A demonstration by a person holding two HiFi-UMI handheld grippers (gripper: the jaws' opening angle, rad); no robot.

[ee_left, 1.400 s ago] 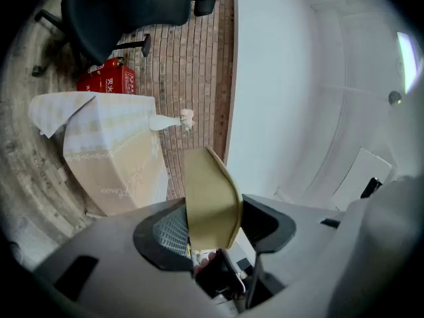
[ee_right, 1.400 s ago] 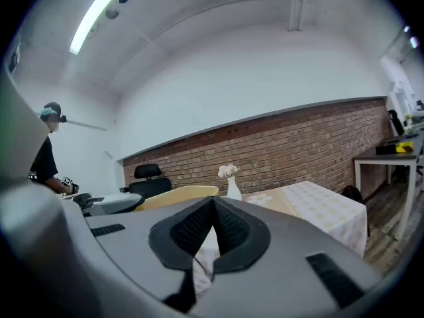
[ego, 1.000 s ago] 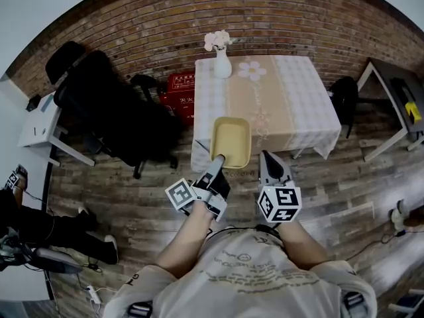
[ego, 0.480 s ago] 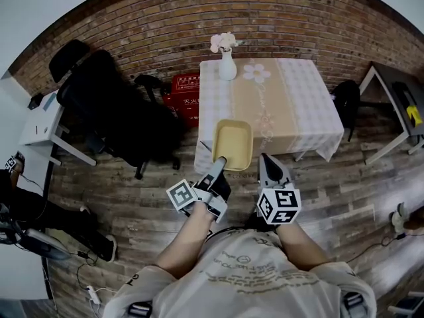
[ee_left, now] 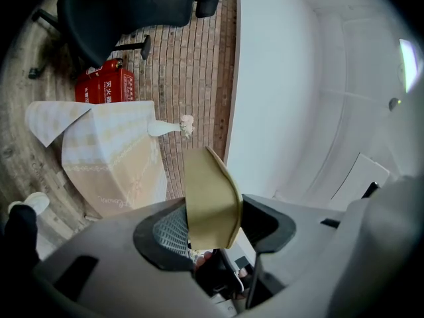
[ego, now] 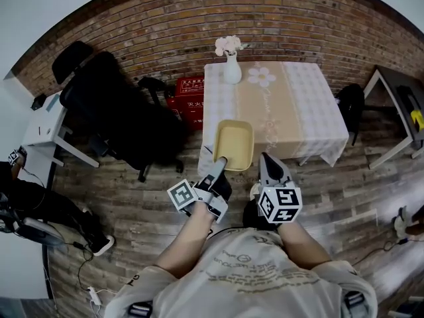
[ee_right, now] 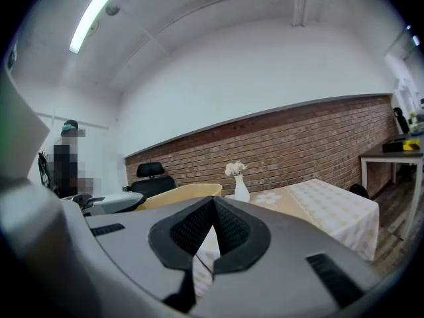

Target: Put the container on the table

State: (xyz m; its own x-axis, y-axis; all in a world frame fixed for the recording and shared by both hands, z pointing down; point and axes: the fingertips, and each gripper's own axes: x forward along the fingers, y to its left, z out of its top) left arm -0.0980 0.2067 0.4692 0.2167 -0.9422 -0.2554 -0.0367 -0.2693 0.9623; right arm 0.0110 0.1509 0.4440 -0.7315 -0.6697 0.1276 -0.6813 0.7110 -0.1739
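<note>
A shallow yellow container (ego: 233, 144) hangs in the air, its far end over the near edge of the table (ego: 298, 105), which wears a beige checked cloth. My left gripper (ego: 219, 161) is shut on the container's near rim. In the left gripper view the container (ee_left: 211, 194) stands on edge between the jaws of my left gripper (ee_left: 218, 222). My right gripper (ego: 271, 167) is beside it on the right, shut and holding nothing. In the right gripper view its pads (ee_right: 199, 227) meet, with the container (ee_right: 179, 194) just to the left.
A white vase with flowers (ego: 231, 68) stands at the table's far left corner. Black office chairs (ego: 112, 108) and red boxes (ego: 189, 95) lie left of the table. A white desk (ego: 40, 121) is at far left, another table (ego: 397, 101) at far right. A person (ee_right: 66, 158) stands at left.
Both grippers and the container have advanced a little toward the table, which now sits nearer and lower in the head view. Neither grip has changed.
</note>
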